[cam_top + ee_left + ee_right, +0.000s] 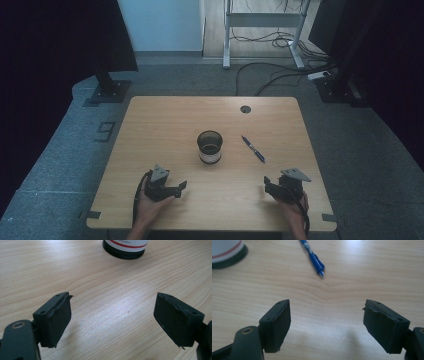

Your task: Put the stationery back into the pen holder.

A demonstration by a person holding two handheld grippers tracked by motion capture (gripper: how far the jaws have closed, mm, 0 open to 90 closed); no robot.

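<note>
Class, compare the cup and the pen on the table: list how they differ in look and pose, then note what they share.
1. The cup stands upright; the pen lies flat, at a slant.
2. The cup is dark with a white band and a red stripe; the pen is blue.
3. The cup is round and wide; the pen is thin and long.
Both rest on the wooden table, apart from each other, with neither gripper touching them.
</note>
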